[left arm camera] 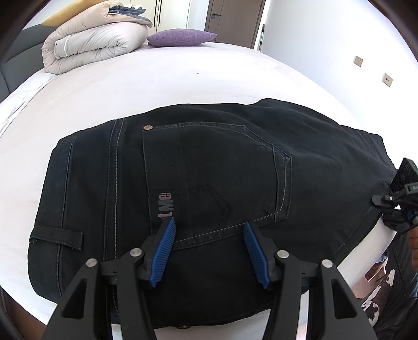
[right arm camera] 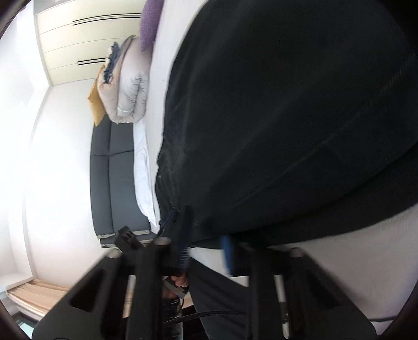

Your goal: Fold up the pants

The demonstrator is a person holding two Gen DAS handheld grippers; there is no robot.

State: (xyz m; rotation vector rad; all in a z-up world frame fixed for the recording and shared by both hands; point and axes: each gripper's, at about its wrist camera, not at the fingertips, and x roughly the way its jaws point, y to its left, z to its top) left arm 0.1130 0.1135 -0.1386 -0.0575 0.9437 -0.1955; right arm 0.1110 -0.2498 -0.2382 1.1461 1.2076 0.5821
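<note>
I see the black jeans (left arm camera: 209, 188) folded on the white bed (left arm camera: 162, 83) — back pocket up. My left hand-held gripper (left arm camera: 209, 251) hovers open above them; the right hand-held gripper (right arm camera: 206, 251) is parted too, empty. Beyond: folded duvet (left arm camera: 96, 44), purple cushion (left arm camera: 180, 38), door (left arm camera: 232, 21).

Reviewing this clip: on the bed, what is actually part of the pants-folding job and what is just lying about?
Part of the job:
- black pants, folded on the white bed
- left gripper, open above the back pocket
- right gripper, at the pants' edge; blurred

Just lying about:
- rolled beige duvet
- purple cushion
- yellow pillow behind the duvet
</note>
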